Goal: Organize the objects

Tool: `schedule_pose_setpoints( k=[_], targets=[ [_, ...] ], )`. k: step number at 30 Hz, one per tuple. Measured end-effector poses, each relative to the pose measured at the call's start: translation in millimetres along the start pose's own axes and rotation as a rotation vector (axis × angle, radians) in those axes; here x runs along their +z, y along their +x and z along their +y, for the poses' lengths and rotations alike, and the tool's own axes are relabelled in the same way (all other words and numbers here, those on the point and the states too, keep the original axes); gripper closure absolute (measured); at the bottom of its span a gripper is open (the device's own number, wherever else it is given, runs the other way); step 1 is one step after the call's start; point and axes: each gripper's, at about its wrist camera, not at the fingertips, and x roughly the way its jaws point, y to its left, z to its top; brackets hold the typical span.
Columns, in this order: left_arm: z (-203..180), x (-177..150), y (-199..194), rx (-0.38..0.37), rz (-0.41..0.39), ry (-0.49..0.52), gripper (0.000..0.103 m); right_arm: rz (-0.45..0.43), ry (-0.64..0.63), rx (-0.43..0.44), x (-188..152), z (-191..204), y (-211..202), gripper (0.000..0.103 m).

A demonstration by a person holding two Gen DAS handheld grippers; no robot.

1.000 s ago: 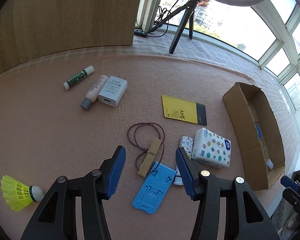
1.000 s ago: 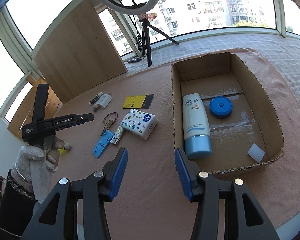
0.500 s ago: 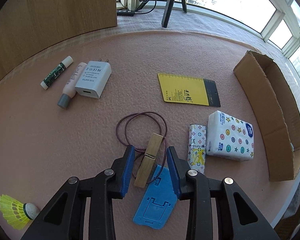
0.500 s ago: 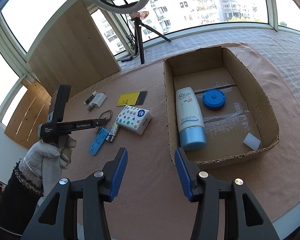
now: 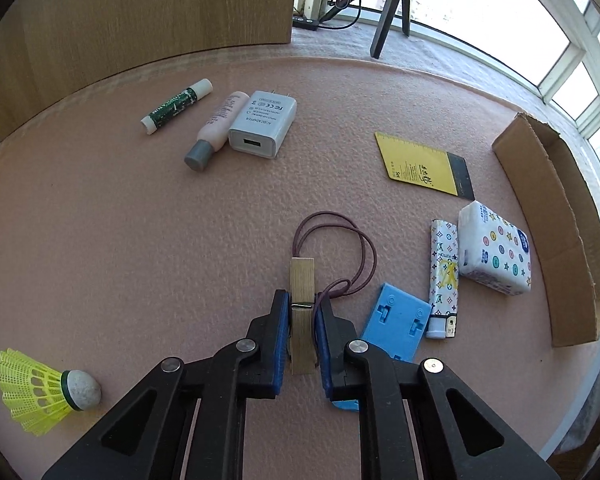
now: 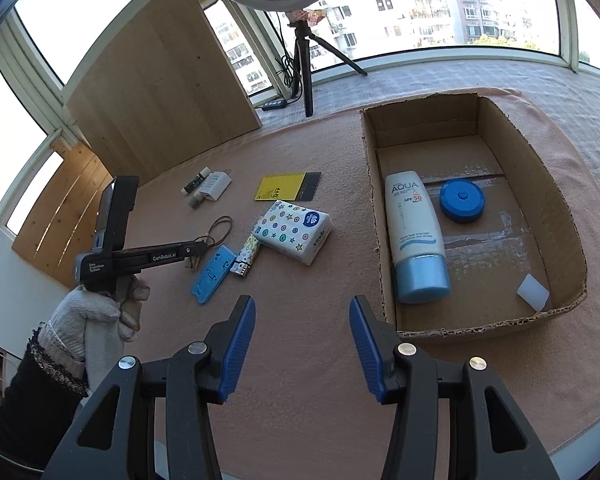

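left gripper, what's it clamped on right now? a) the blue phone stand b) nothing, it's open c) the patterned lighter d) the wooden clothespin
d: in the left wrist view the left gripper has its blue pads pressed against both sides of the wooden clothespin, while the blue phone stand and patterned lighter lie untouched to the side.

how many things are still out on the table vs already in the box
On the table: 9, among them the clothespin between the left gripper jaws
In the cardboard box: 3
Total: 12
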Motion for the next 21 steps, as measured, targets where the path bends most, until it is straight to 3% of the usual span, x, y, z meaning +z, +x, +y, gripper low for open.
schedule_pose_setpoints(
  k=[10,21],
  targets=[
    [10,-61,-22,-0.042,0.01,-0.018,0.089,0.049,-0.09,0.051,0,35,19,0.058],
    [5,-117,-42,-0.177,0.026,-0.074,0.089,0.114,-0.178,0.102,-7,70,40,0.058]
  ],
)
